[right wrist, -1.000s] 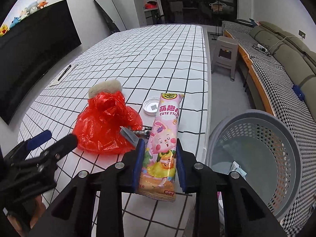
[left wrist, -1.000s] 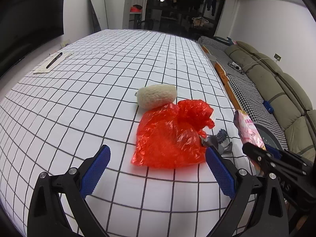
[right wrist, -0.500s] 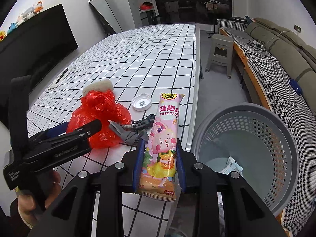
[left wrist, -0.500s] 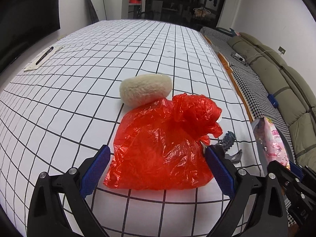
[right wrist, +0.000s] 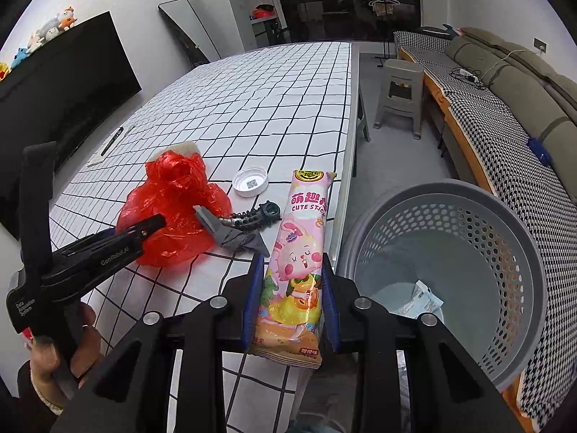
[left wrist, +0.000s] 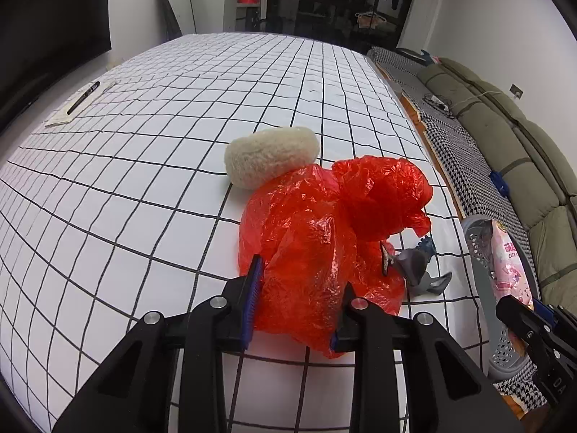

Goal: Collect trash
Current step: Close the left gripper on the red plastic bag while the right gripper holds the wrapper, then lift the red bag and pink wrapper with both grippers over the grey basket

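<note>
A crumpled red plastic bag [left wrist: 324, 223] lies on the checked table [left wrist: 144, 180]. My left gripper [left wrist: 297, 306] is shut on the bag's near end. It also shows in the right wrist view [right wrist: 173, 209], with the left gripper [right wrist: 144, 229] at its near side. My right gripper [right wrist: 290, 299] is shut on a pink snack wrapper [right wrist: 299, 252] and holds it by the table's right edge, left of a grey perforated trash basket [right wrist: 450, 288]. The wrapper and basket also show in the left wrist view [left wrist: 505, 263].
A cream fuzzy oval object [left wrist: 270, 155] touches the bag's far side. A grey toy [right wrist: 234, 231] and a white lid [right wrist: 250, 182] lie beside the bag. A pen on paper [left wrist: 83, 99] lies far left. The basket holds paper scraps [right wrist: 422, 299]. A grey stool [right wrist: 400, 97] and sofa [right wrist: 523, 83] stand beyond.
My left gripper moved forward and closed from wide open onto the red bag. My right gripper carried the wrapper a little further off the table's edge toward the basket.
</note>
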Available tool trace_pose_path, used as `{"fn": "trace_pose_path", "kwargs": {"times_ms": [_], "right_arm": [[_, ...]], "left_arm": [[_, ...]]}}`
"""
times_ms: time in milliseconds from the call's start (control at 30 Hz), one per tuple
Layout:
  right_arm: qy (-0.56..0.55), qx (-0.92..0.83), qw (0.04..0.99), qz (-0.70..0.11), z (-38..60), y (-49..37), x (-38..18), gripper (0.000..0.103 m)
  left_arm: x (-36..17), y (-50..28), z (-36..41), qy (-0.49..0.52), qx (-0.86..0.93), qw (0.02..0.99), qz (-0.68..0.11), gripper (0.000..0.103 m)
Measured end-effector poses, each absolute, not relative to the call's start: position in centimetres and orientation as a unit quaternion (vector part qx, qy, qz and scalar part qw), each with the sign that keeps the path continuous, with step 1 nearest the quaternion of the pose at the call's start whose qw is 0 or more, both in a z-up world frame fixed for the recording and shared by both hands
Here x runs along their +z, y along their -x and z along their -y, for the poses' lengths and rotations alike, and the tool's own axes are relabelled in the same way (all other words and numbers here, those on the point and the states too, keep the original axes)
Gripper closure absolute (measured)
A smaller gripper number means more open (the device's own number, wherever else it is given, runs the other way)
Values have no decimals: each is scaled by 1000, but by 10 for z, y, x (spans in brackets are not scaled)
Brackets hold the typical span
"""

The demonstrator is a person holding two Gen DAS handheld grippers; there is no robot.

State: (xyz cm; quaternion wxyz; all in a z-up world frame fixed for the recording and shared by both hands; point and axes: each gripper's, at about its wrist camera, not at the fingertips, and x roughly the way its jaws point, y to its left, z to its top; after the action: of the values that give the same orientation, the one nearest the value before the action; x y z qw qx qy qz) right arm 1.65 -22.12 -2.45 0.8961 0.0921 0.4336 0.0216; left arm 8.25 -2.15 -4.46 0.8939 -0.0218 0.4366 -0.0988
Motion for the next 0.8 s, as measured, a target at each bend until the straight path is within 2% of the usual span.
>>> {"fn": "trace_pose_path", "kwargs": {"times_ms": [133, 800], "right_arm": [[-91, 23, 897, -431, 220, -15, -22, 73], [-94, 36, 906, -411, 219, 15, -10, 73]], "left_arm": [[-38, -74, 17, 21, -98, 898, -428, 80], [-4, -23, -13, 29, -93, 917, -387, 82]]}}
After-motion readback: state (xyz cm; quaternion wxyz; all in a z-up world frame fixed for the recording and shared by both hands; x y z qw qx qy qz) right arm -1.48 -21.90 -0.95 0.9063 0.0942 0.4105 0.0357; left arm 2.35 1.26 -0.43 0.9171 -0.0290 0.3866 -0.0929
